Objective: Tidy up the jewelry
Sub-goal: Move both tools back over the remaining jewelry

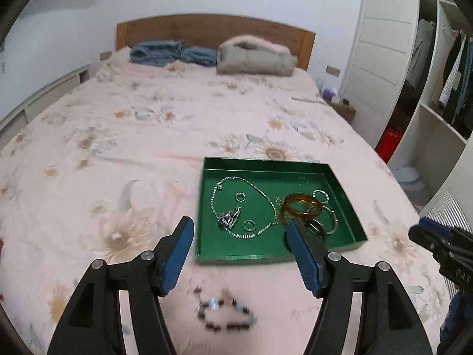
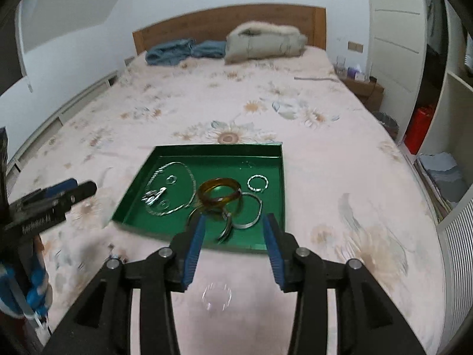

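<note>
the green tray sits on the bed, and most of the jewelry is already in it: a chain, two small rings, a silver clip, an amber bangle stacked on metal bangles in one corner. a beaded bracelet lies loose on the sheet on the near side of the tray, below the left gripper. a faint clear ring-shaped thing lies on the sheet below the right gripper; it is too blurred to name.

both grippers are empty with jaws apart, above the near edge of the tray, with no pad touching anything.

likely trouble: the bracelet and the clear thing are easy to overlook, since they sit low in each view and the clear one nearly vanishes into the fabric. the sheet is soft, so a pinch may sink and catch cloth with the beads. a limp strand may slip out of one end of the grip. the tray is light and shallow on a yielding surface, so a nudge on its rim could tip it or slide the stacked bangles. the two grippers are near each other and could collide.

the sheet is pale pink with flowers. at the far end are a wooden headboard, blue clothes and a folded grey coat. an open wardrobe stands on the right.
</note>
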Motion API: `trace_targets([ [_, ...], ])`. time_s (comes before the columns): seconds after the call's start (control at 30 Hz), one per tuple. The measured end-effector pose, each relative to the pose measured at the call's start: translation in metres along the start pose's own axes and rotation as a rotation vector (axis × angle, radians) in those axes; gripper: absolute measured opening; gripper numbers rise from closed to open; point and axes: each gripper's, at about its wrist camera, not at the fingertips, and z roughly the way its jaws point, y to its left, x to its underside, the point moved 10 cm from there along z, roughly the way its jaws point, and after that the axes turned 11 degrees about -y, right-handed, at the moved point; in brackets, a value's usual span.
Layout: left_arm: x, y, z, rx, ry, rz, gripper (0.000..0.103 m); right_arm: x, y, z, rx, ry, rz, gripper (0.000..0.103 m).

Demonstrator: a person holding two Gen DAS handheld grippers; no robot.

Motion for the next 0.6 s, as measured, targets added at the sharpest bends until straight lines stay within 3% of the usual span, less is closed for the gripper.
trace_targets([
  [0.23, 0.027, 0.005, -0.082, -0.076, -0.053, 0.03, 0.069, 0.032, 0.016, -0.087, -0.028, -0.065, 0.008, 0.041],
  [0.6, 0.079, 0.001, -0.192, -0.151, -0.147, 0.055, 0.073, 0.086, 0.039, -0.18, -0.023, -0.128, -0.03, 0.044],
])
